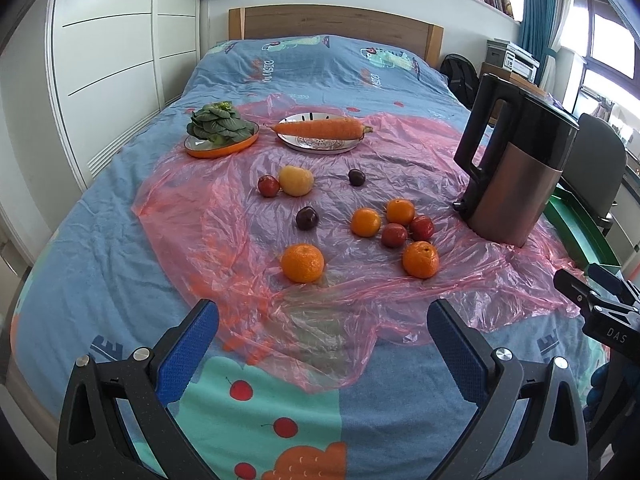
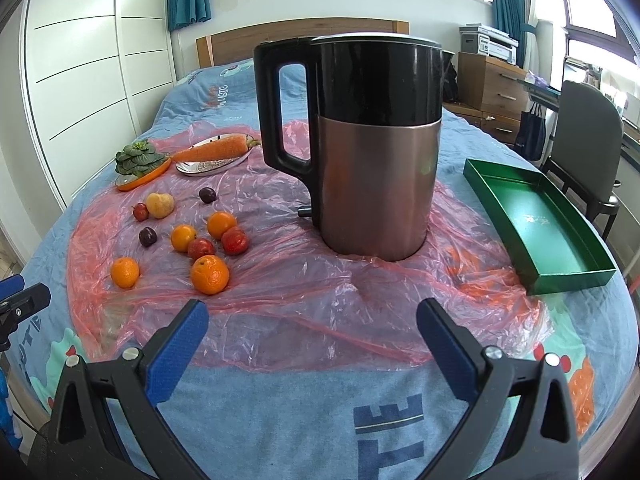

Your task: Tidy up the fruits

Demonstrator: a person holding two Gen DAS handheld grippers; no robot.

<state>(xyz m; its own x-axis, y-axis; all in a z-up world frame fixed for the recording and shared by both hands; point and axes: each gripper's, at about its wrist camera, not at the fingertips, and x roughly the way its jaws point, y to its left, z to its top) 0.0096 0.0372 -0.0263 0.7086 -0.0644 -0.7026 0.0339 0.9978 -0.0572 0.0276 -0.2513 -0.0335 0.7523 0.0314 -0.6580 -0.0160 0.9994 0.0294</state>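
Observation:
Loose fruit lies on a pink plastic sheet [image 1: 224,216] on the bed: several oranges, the nearest [image 1: 302,263] and another [image 1: 420,259], red plums [image 1: 394,235], dark plums [image 1: 307,218] and a yellow peach [image 1: 296,180]. The same fruit shows in the right wrist view, with an orange [image 2: 209,274] nearest. A green tray [image 2: 540,228] lies empty at the right. My left gripper [image 1: 323,322] is open and empty, short of the nearest orange. My right gripper [image 2: 313,320] is open and empty, in front of the kettle.
A tall copper and black kettle [image 2: 368,152] stands on the sheet between the fruit and the tray. A carrot [image 1: 320,128] lies on a silver plate [image 1: 320,145], and a leafy green [image 1: 218,122] on an orange plate [image 1: 224,148]. A chair [image 2: 588,136] stands at the right.

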